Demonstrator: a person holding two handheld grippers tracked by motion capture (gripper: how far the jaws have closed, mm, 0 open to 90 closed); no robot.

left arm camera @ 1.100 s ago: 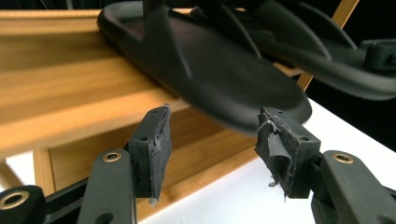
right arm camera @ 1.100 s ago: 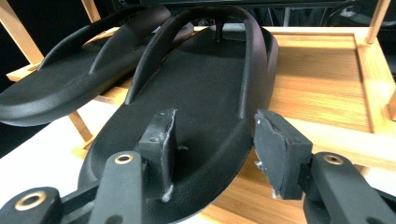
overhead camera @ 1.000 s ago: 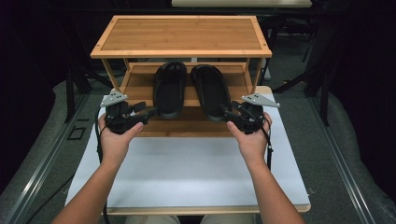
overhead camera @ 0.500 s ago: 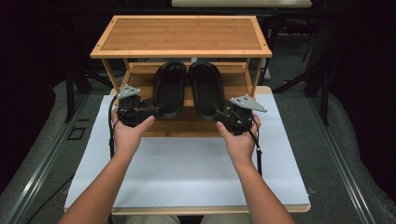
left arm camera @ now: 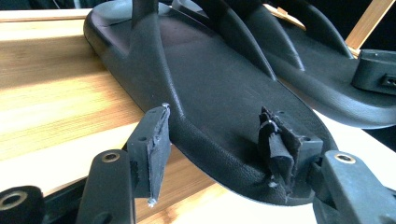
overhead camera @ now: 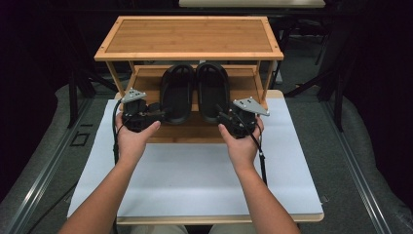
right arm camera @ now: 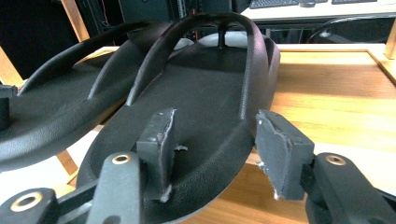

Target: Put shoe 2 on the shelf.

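Now both grippers at the heels of two black sandals on the lower shelf (overhead camera: 146, 92) of a wooden rack (overhead camera: 189, 36).

Left gripper (overhead camera: 157, 113) open wide, heel of left sandal (overhead camera: 177, 93) between its jaws, pads (left arm camera: 152, 142) just beside the sole, not pressing. Right gripper (overhead camera: 223, 117) open wide too, jaws astride the heel edge of right sandal (overhead camera: 212, 90), one pad over the sole, nothing gripped. Sandals side by side, touching.

A wooden rack (overhead camera: 189, 36) stands on the white-topped table (overhead camera: 195, 170), two black sandals (overhead camera: 195, 90) side by side on its lower shelf.
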